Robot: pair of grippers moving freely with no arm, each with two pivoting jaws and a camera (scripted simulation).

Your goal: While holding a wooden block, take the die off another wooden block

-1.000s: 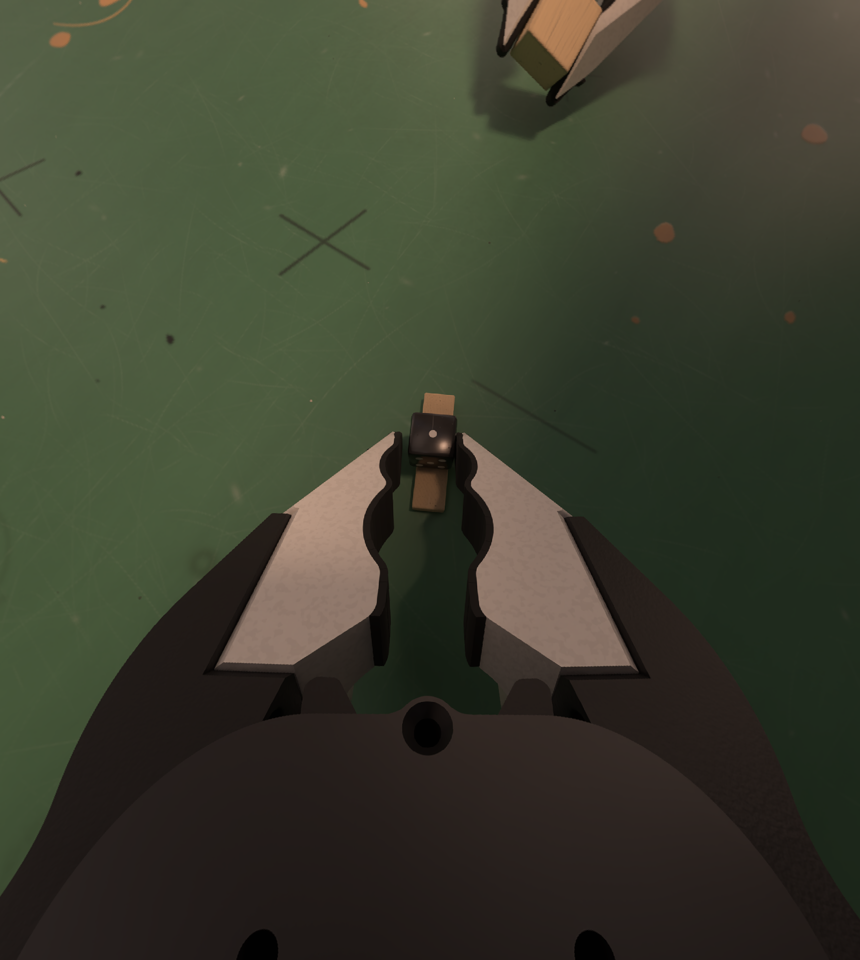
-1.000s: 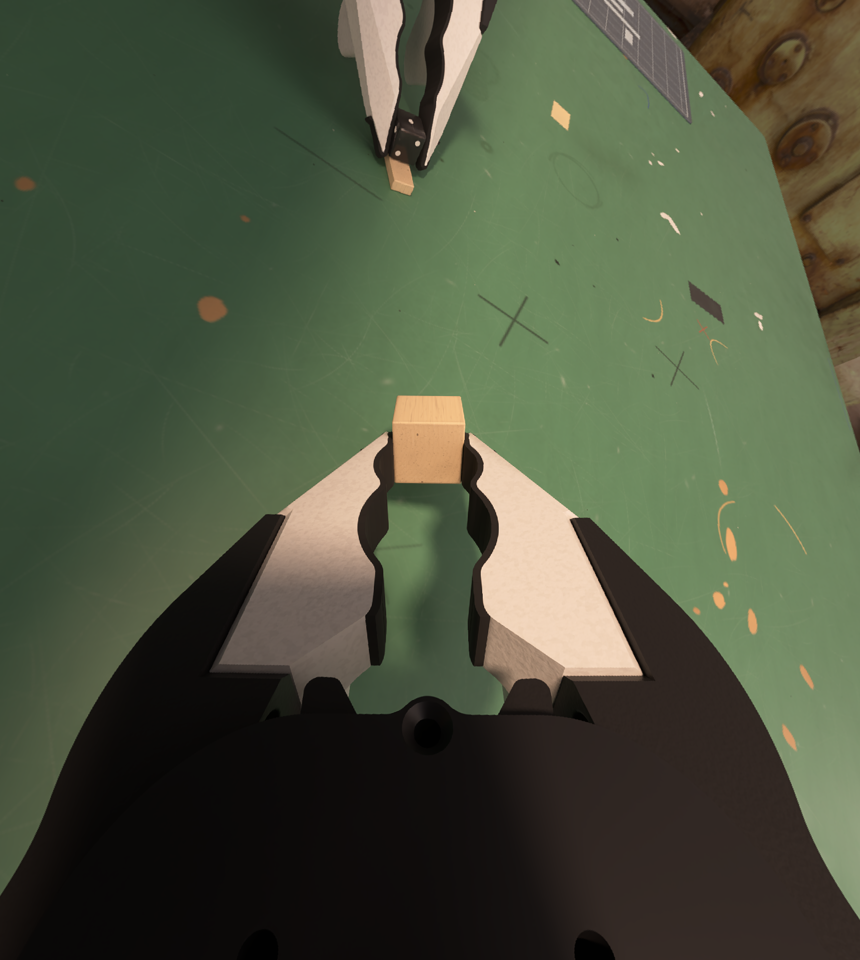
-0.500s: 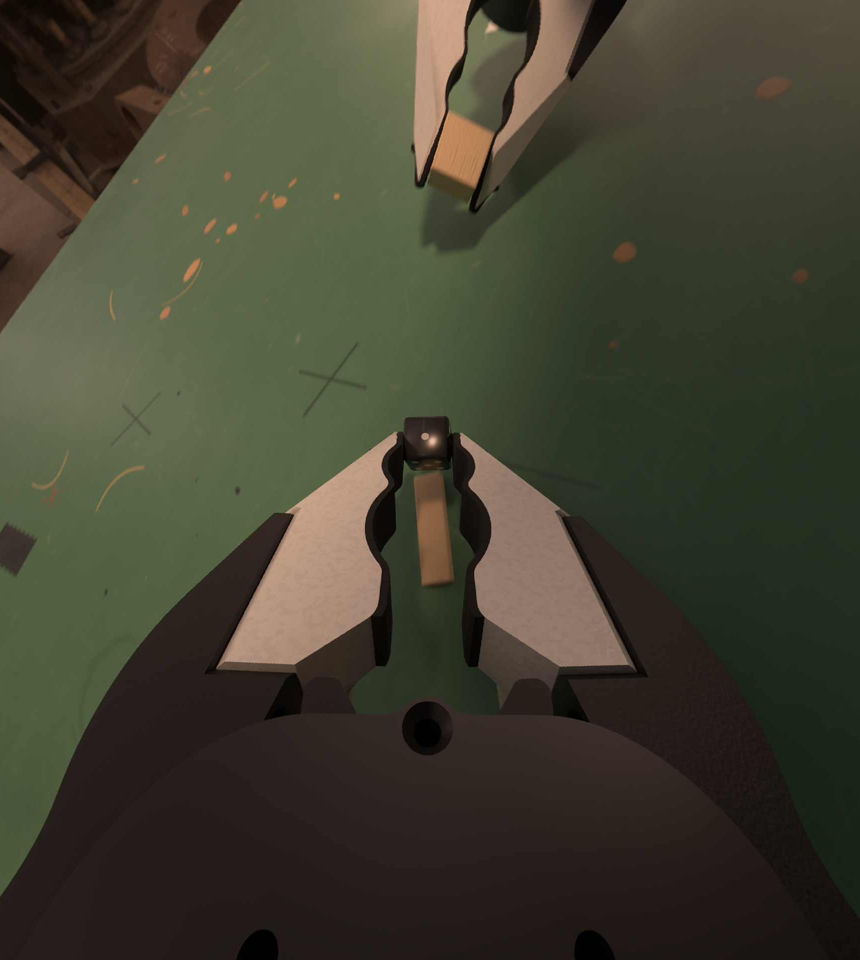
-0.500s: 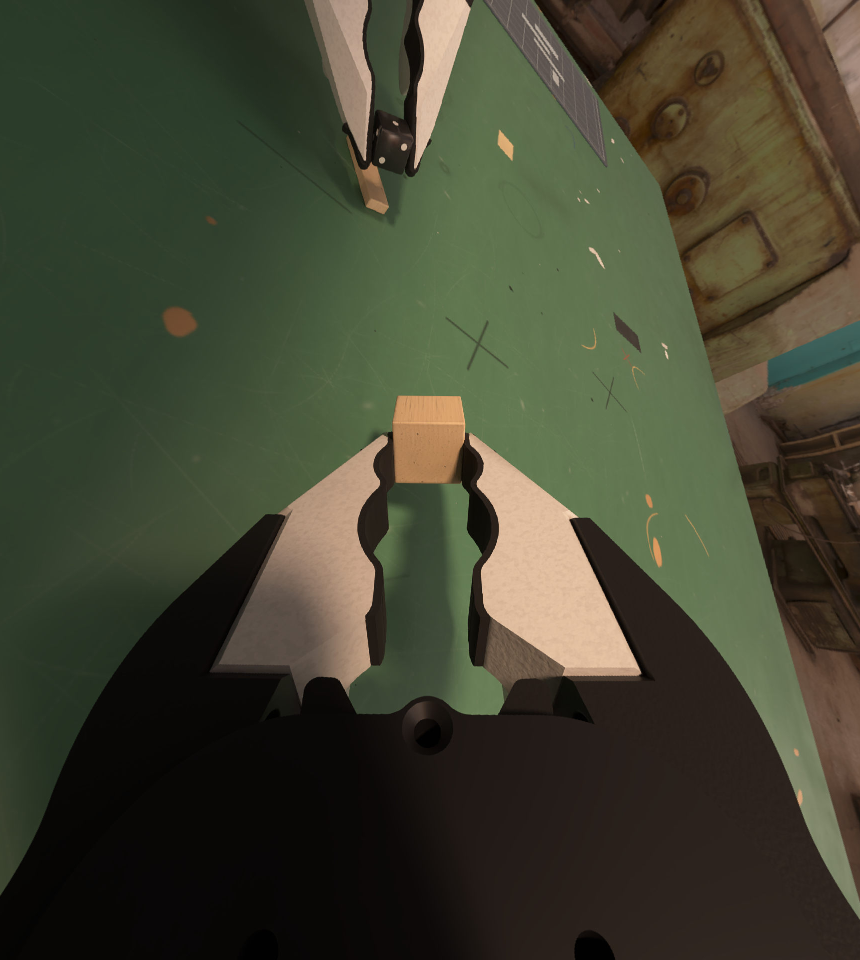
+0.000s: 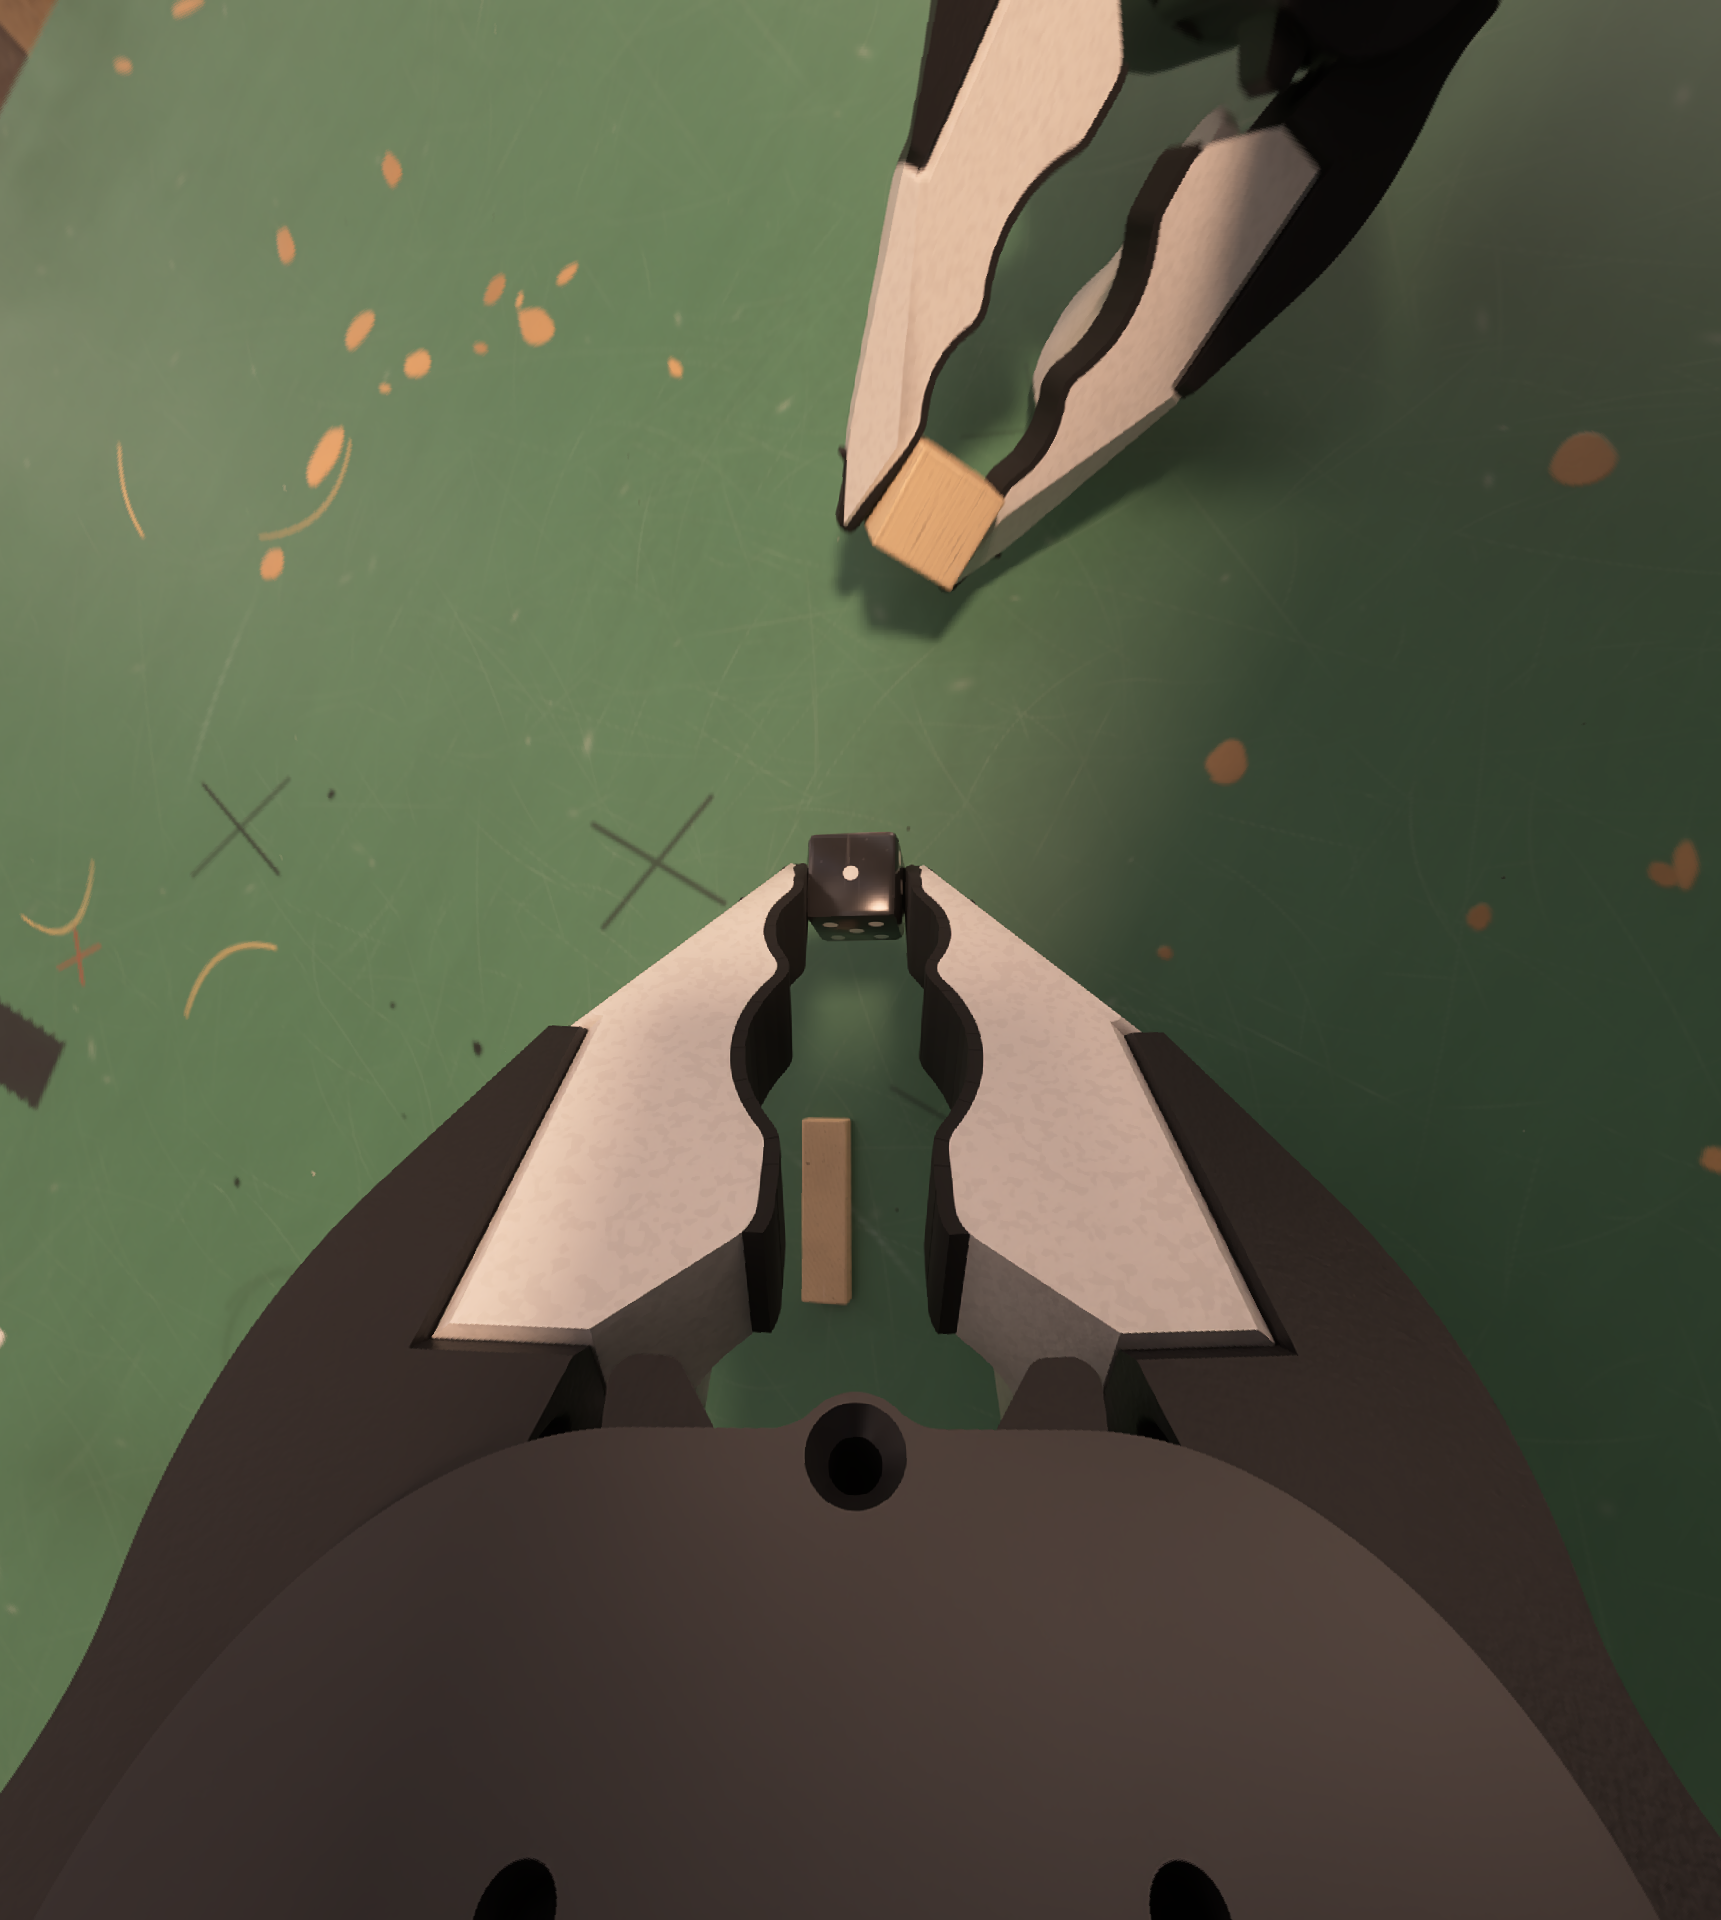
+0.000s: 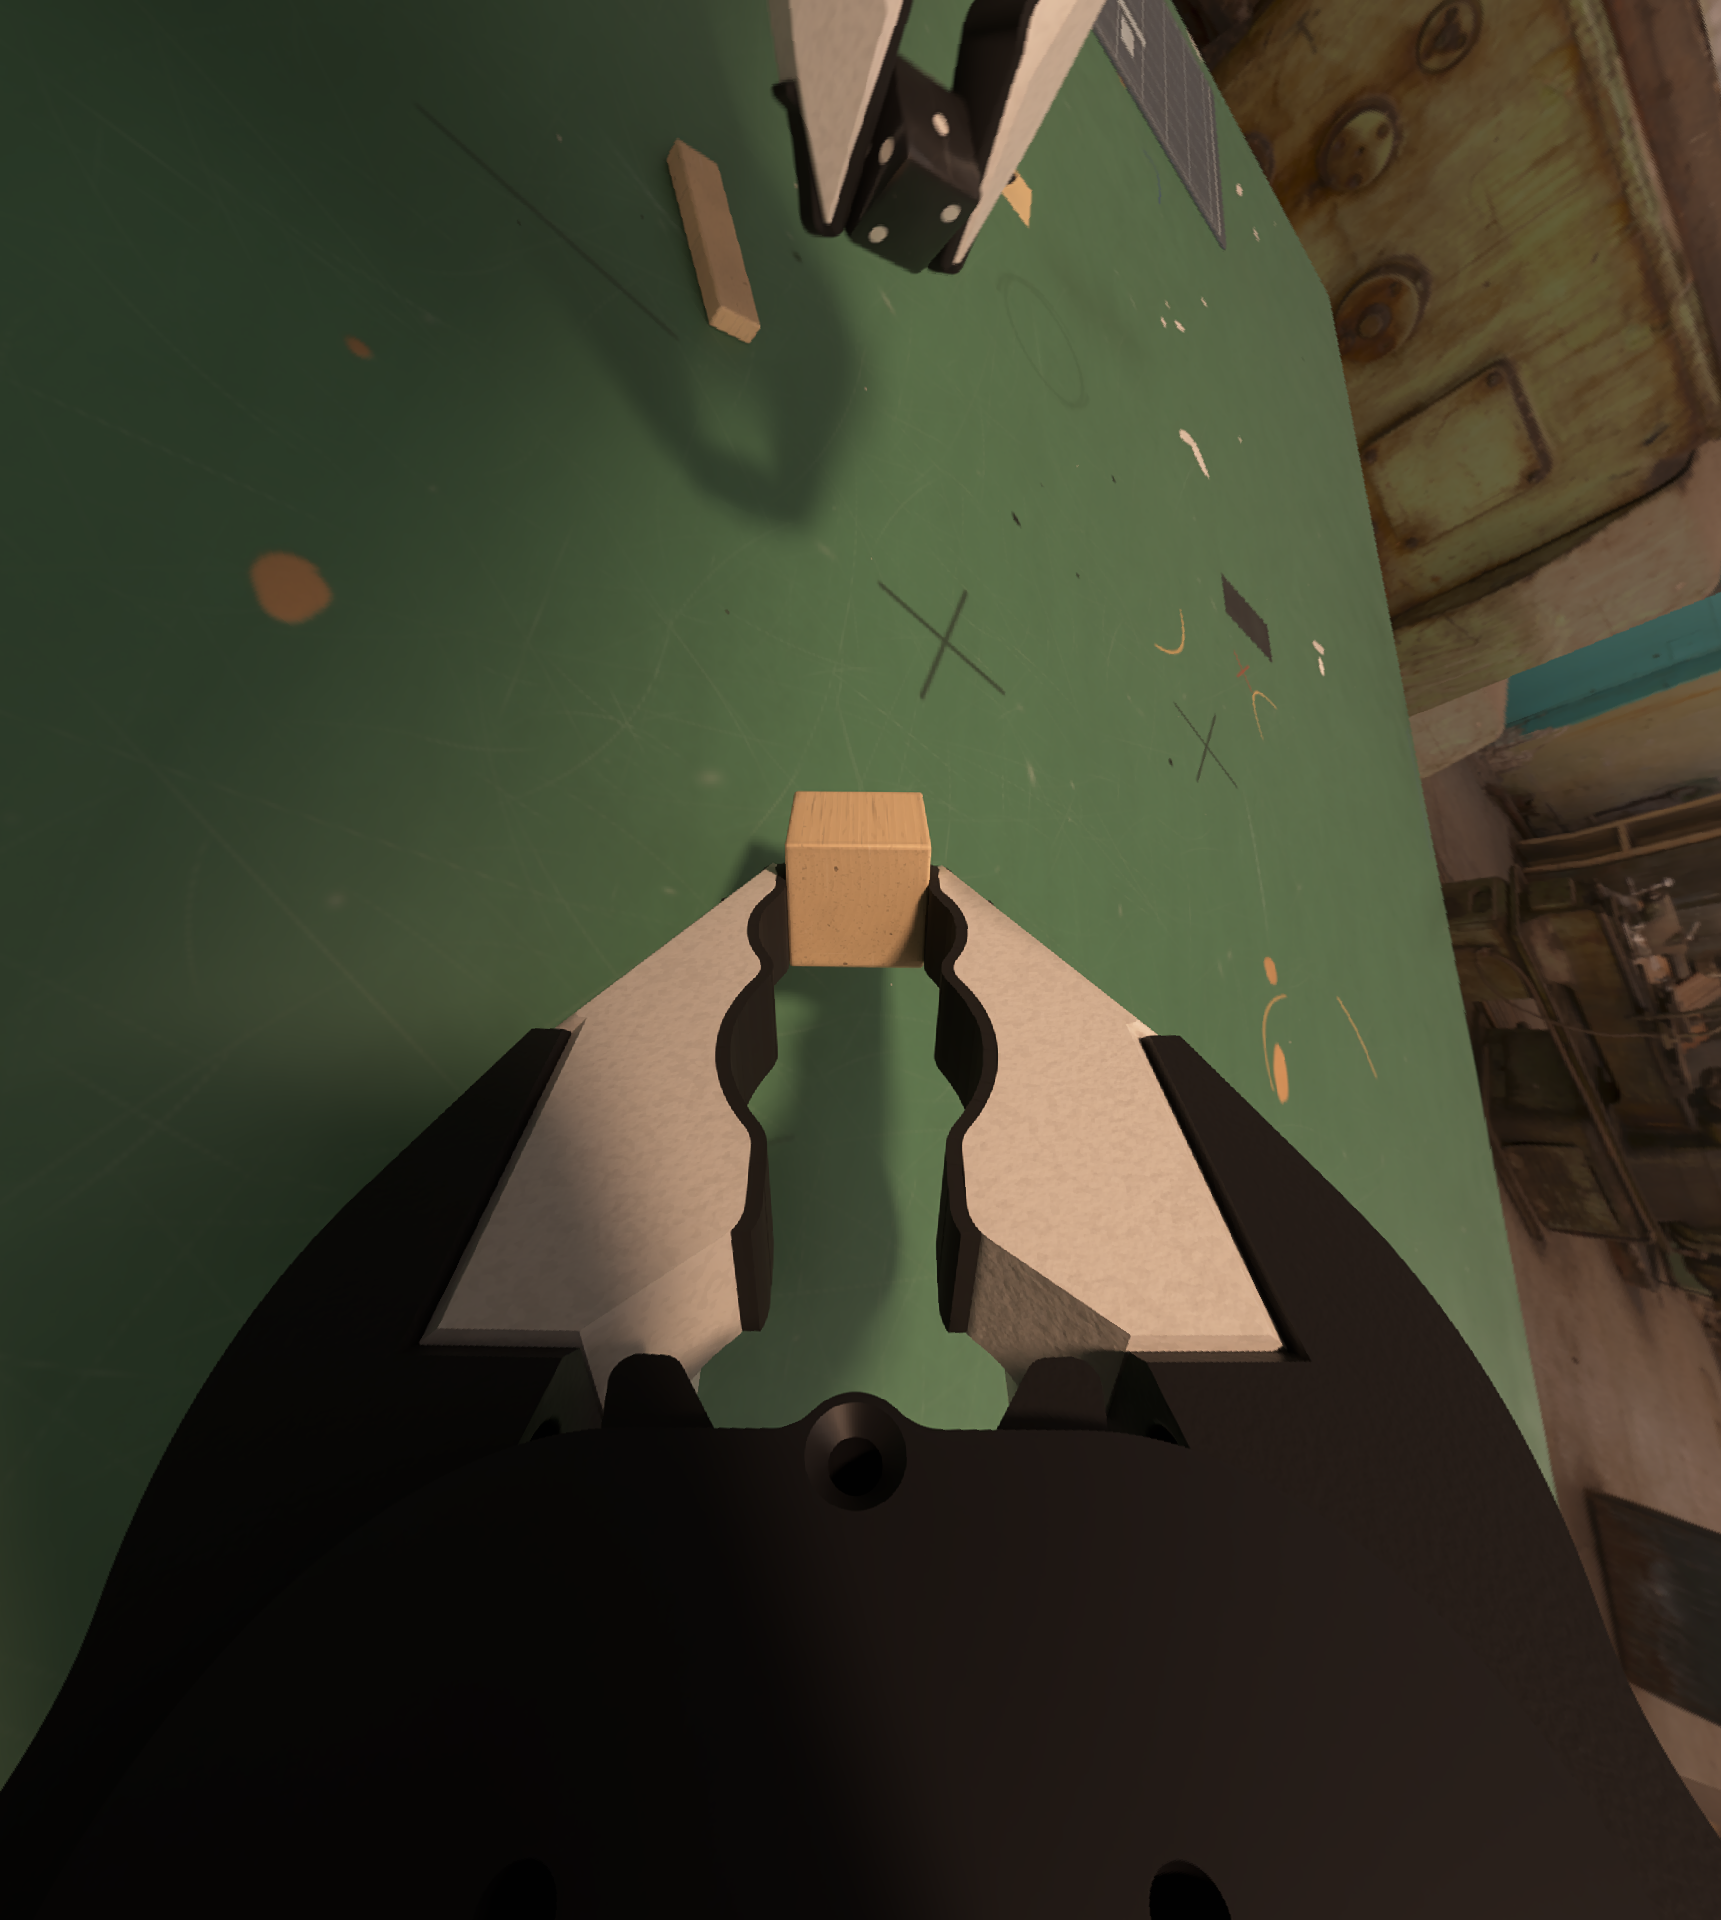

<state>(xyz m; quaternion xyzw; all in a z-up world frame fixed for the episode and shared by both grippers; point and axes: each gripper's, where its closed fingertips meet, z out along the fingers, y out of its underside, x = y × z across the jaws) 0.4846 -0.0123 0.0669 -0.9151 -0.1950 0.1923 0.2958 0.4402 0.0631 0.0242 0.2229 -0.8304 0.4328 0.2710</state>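
My left gripper [image 5: 854, 902] is shut on a black die [image 5: 853, 885] with white pips and holds it above the green table. A thin flat wooden block [image 5: 825, 1210] lies on the table below, seen between my left fingers. In the right wrist view that block [image 6: 712, 239] lies bare, and the die [image 6: 913, 192] hangs above and to its right in the left gripper [image 6: 903, 223]. My right gripper [image 6: 857, 899] is shut on a light wooden cube [image 6: 857, 894] above the table. The cube [image 5: 934, 520] and right gripper [image 5: 929, 525] also show in the left wrist view.
The green table top [image 6: 420, 831] bears orange paint spots, drawn crosses and scratches. Its right edge [image 6: 1396, 727] runs past old rusty machinery [image 6: 1458, 312] and a cluttered workshop floor. A dark gridded mat [image 6: 1162, 94] lies at the far corner.
My left gripper has lifted the die off the flat wooden block and moved up and back; the block stays on the table. The two grippers have come closer together. The right still holds the cube.
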